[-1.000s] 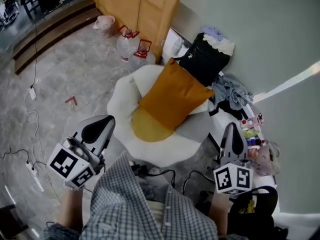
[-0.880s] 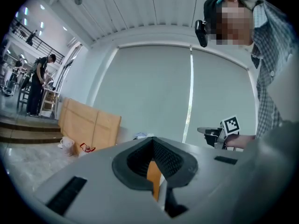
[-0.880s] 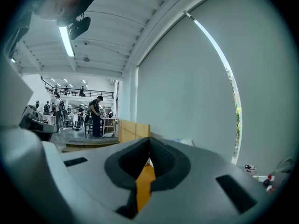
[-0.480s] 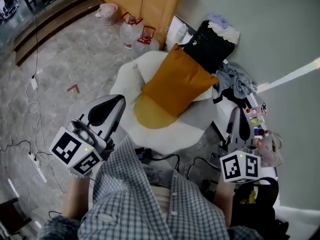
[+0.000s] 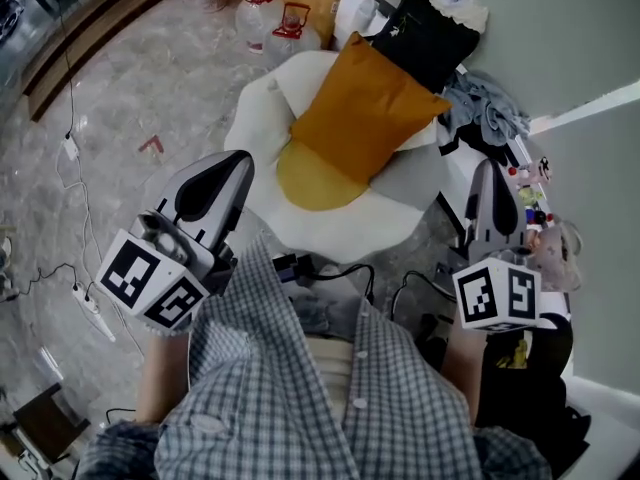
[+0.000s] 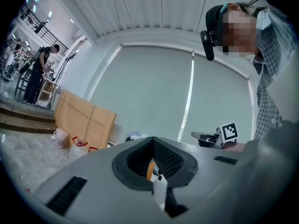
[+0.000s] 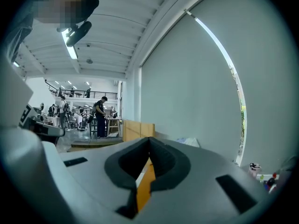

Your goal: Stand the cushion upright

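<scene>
The orange cushion (image 5: pixel 365 113) leans tilted against the back edge of the white seat (image 5: pixel 330 230), which alone seems to prop it. The left gripper (image 5: pixel 232 168) and right gripper (image 5: pixel 487 178) hover short of the seat's front edge, fingers pressed together on nothing.

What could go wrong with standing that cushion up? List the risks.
1. Left gripper and right gripper are both shut and short of the cushion; shut jaws might just shove it off the chair.
2. Cables lie on the floor before the chair: a possible trip.
3. Small items beside the right gripper could get knocked.
</scene>
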A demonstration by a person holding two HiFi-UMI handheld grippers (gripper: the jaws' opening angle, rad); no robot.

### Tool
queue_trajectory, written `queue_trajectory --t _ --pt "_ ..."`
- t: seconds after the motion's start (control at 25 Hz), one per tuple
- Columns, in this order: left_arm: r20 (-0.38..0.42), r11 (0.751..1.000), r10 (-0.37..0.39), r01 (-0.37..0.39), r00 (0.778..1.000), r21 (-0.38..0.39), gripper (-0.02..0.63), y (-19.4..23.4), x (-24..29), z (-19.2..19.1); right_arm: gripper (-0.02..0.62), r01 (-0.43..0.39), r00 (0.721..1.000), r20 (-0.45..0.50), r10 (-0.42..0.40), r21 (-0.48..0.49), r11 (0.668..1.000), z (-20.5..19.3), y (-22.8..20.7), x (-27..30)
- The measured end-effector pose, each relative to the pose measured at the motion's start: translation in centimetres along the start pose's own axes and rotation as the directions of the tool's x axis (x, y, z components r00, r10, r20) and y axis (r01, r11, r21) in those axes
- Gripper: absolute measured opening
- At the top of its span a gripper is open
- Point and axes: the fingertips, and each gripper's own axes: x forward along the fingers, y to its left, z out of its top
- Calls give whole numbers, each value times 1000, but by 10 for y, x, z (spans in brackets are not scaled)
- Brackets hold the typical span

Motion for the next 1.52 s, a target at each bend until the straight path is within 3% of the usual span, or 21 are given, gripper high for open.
queue_trajectory --t 0.44,1.52 --pt "-49 998 50 -51 998 -35 8 10 -16 -19 6 -5 1000 -30 5 15 1000 -19 8 0" --pt "-50 998 38 -40 998 -53 8 9 -11 -22 6 -6 997 -74 7 10 1000 -30 10 2"
